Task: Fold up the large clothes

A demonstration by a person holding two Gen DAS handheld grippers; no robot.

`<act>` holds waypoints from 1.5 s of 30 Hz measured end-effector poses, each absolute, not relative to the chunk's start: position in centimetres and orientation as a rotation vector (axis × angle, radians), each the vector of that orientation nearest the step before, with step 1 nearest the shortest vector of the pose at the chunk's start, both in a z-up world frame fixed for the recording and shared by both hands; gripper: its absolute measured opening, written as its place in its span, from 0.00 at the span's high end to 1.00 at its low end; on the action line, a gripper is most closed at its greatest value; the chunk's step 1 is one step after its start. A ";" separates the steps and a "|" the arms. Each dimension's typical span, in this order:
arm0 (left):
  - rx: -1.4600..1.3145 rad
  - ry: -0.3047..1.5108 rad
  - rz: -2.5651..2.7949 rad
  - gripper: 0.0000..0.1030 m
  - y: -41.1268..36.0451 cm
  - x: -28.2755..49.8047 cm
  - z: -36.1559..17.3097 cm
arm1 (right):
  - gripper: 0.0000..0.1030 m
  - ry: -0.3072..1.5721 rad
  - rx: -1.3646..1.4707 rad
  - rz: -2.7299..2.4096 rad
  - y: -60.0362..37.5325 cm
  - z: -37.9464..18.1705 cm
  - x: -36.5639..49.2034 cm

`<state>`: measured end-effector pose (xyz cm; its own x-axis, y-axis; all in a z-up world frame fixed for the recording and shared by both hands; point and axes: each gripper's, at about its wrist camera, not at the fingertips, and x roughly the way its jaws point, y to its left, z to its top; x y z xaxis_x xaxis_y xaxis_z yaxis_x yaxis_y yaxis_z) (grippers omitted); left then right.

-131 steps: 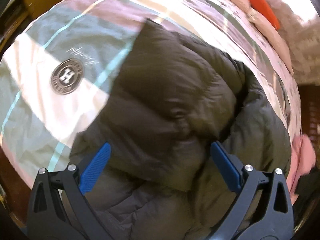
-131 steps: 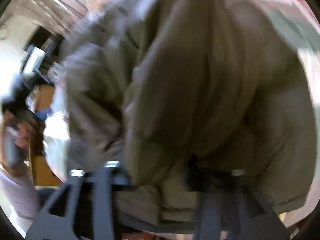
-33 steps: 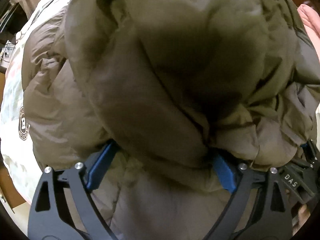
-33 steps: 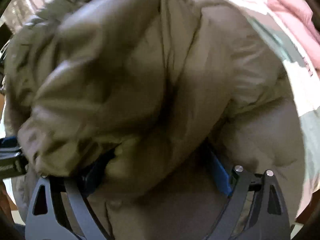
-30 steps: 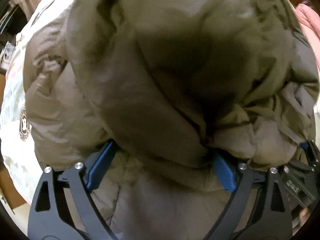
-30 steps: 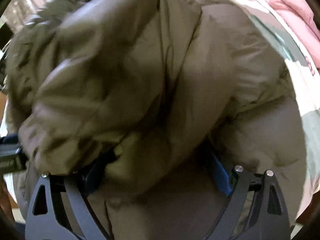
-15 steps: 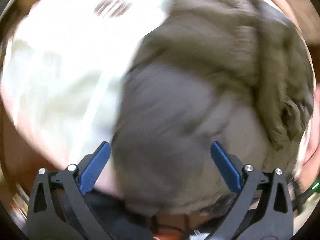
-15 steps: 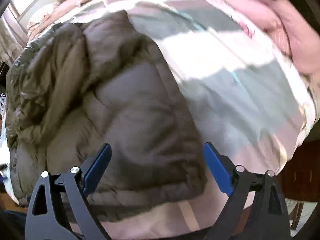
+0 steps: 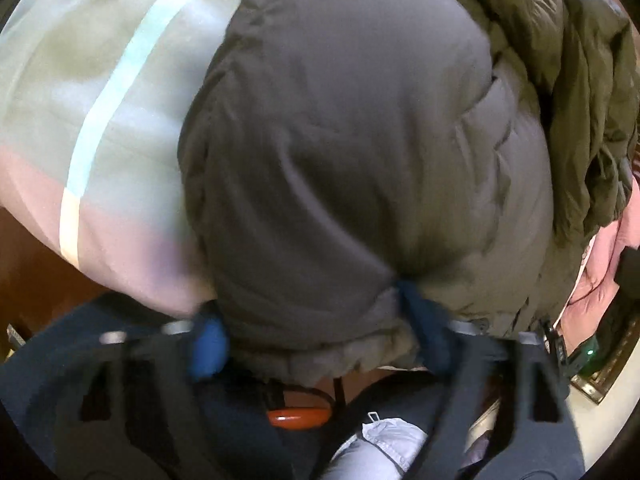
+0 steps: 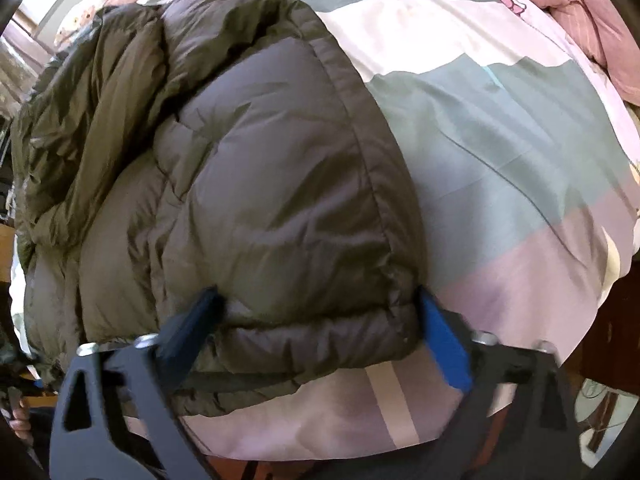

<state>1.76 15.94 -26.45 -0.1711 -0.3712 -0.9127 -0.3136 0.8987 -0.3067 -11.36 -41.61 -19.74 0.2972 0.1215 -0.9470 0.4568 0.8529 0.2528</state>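
Note:
A puffy olive-grey down jacket [image 9: 360, 140] lies folded on a bed, its dark lining bunched at the far side [image 10: 100, 100]. My left gripper [image 9: 314, 328] points down at the jacket's near hem. Its jaws are closing, and the blue pads [image 9: 208, 344] pinch the gathered hem between them. My right gripper [image 10: 318, 330] is at the jacket's near right corner [image 10: 260, 180]. Its jaws are closing too, with the padded hem squeezed between the pads [image 10: 440, 340].
The bedspread [image 10: 500, 140] has grey, white and pink blocks with pale stripes [image 9: 100, 100] and drops off at the near edge. Pink clothing [image 10: 580, 12] is heaped at the far right. A person's dark garment with an orange ring [image 9: 298, 416] is below the left gripper.
Both grippers let go of the folded-over part and swung back to the jacket's near hem. Their jaws, wide half a second ago, have narrowed onto the hem.

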 end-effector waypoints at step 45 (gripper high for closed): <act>-1.286 0.874 -0.059 0.28 22.4 32.8 -14.1 | 0.11 0.661 0.935 -0.393 -53.7 -8.4 19.8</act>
<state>32.79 22.37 -14.13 0.6877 -0.4950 -0.5310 -0.4197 0.3257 -0.8472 19.80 -53.73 -8.41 0.7383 -0.0310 -0.6738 0.5773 0.5457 0.6074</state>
